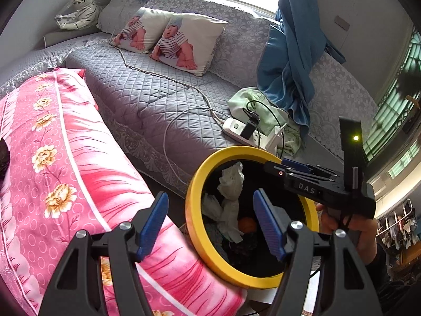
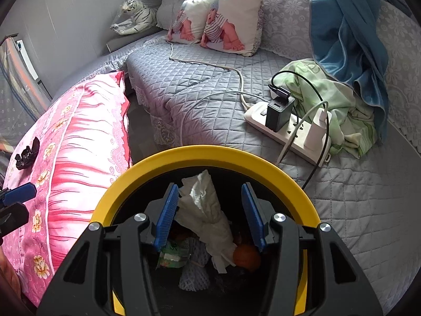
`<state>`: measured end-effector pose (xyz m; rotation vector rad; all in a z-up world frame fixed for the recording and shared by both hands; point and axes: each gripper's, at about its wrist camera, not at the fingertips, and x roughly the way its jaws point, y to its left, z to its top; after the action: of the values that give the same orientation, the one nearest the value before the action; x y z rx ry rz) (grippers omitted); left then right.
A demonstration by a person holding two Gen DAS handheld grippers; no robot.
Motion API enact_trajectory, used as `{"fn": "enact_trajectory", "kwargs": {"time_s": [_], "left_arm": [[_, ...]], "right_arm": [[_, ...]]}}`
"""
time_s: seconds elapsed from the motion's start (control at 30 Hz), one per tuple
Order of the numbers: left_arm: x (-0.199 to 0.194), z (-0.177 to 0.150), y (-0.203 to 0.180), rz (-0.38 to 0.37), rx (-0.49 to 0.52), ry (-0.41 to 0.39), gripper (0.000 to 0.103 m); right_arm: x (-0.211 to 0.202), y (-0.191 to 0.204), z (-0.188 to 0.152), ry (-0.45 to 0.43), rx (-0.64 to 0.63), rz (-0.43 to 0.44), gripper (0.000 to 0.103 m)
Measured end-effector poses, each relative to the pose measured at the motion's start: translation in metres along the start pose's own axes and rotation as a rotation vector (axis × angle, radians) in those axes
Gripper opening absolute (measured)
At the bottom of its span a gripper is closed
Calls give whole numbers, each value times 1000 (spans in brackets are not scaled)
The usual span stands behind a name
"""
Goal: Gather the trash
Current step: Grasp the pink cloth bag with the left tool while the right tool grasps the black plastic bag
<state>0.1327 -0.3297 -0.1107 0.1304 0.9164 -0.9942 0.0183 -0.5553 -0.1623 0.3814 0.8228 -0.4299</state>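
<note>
A: Your right gripper [image 2: 210, 216] hangs over the yellow-rimmed bin [image 2: 210, 155], jaws apart, nothing gripped; crumpled tissue [image 2: 205, 205] lies inside, below them.

B: And my left gripper [image 1: 210, 223]?

A: Open too, empty, beside the bin, over the pink quilt [image 1: 65, 171]. Farther off, a black scrap [image 2: 26, 154] lies on that quilt.
</note>
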Motion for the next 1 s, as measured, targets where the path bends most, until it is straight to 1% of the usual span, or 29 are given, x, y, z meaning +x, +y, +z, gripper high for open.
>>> {"fn": "enact_trajectory", "kwargs": {"time_s": [0.13,0.2,0.27,0.43,0.57,0.73,0.87,1.0], "left_arm": [[-23,1,26,38,-41,-49,64],[-38,0,42,73,-60,-77,64],[-54,-4,58,109,-82,-103,64],[-98,-19,106,213,-148,-154,64],[-134,-38,142,296,-213,-191,64],[-180,-72,186,384,-298,-226,64],[-209,-99,214,447,-361,-243,64],[-226,-124,236,489,-419,-251,64]], "right_arm": [[-3,22,11,-14,-50,19,47],[-2,38,16,-16,-82,40,47],[-2,58,21,-27,-123,59,47],[4,117,34,-35,-217,147,47],[13,171,40,-22,-300,237,48],[22,245,38,-1,-415,315,48],[27,302,31,8,-502,362,48],[35,348,24,24,-568,395,48]]}}
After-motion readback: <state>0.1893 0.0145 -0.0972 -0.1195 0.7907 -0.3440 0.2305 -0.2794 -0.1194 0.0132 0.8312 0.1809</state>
